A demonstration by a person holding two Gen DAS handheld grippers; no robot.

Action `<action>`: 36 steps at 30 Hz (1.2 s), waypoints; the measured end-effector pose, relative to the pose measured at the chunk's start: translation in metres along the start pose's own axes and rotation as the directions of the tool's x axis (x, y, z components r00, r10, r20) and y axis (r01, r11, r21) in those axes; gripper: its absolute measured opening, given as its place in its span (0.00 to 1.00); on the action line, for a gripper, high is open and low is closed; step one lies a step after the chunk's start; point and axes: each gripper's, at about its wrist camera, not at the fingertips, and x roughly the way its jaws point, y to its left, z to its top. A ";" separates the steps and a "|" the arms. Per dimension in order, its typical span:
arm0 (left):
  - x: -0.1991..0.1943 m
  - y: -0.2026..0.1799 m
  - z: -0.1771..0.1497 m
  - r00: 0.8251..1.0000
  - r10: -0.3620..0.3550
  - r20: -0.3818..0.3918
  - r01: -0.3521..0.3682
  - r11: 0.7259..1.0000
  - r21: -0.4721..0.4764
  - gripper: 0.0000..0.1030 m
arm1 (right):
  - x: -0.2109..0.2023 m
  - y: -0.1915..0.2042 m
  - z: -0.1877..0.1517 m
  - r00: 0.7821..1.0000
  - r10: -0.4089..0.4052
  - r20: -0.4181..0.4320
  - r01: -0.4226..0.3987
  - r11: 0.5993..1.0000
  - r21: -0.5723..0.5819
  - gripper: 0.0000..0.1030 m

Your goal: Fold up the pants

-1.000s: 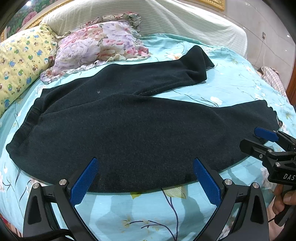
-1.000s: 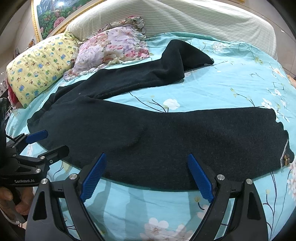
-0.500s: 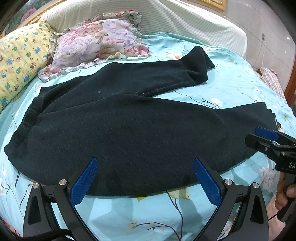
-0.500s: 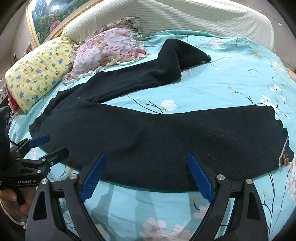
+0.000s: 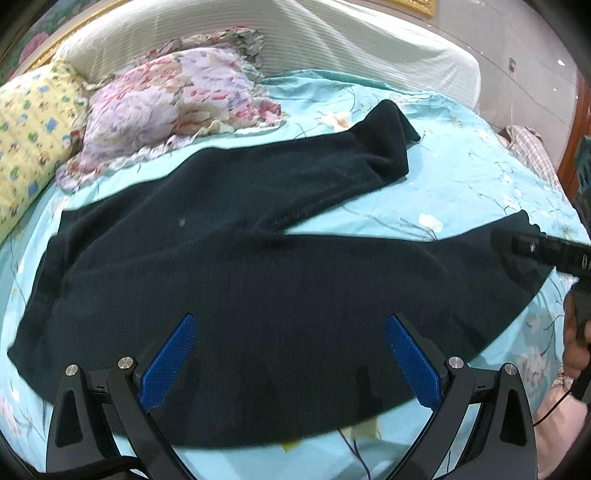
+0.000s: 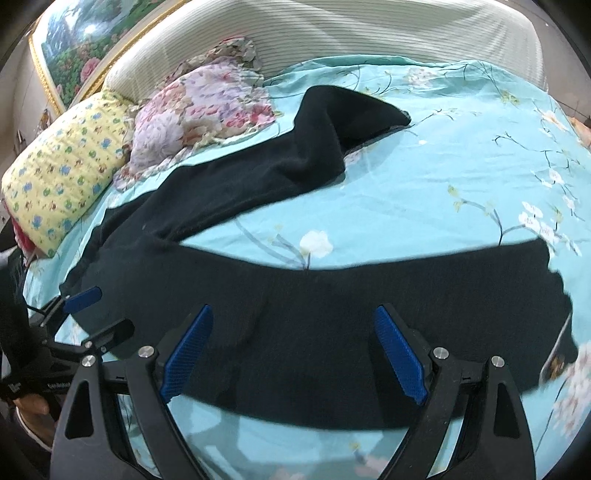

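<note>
Dark pants (image 5: 258,266) lie spread flat on a light blue floral bedsheet (image 5: 461,177), waistband at the left, the two legs splayed apart toward the right. My left gripper (image 5: 291,354) is open and empty, its blue pads over the near edge of the near leg. My right gripper (image 6: 293,350) is open and empty over the same leg (image 6: 369,314), closer to its cuff (image 6: 561,325). Each gripper shows at the side of the other's view, the right one (image 5: 543,251) and the left one (image 6: 92,314).
A purple floral pillow (image 5: 173,107) and a yellow patterned pillow (image 5: 29,136) lie at the head of the bed. A striped white headboard (image 6: 332,33) runs behind. A checked cloth (image 5: 532,147) lies at the bed's far right edge.
Both grippers have moved forward and lower over the near leg, so their pads now overlap the pants. The pants have not moved.
</note>
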 end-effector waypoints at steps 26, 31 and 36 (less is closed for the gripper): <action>0.124 0.012 0.163 0.974 -0.176 -0.140 0.203 0.957 0.206 0.99 | 0.079 -0.123 0.187 0.991 0.037 -0.126 0.011 0.932 0.362 0.80; 0.158 0.012 0.191 0.967 -0.188 -0.174 0.228 0.942 0.247 0.99 | 0.106 -0.148 0.210 0.985 0.078 -0.154 0.001 0.888 0.460 0.79; 0.183 0.016 0.215 0.946 -0.242 -0.217 0.295 0.919 0.260 0.99 | 0.136 -0.163 0.221 0.965 0.147 -0.216 -0.007 0.840 0.542 0.66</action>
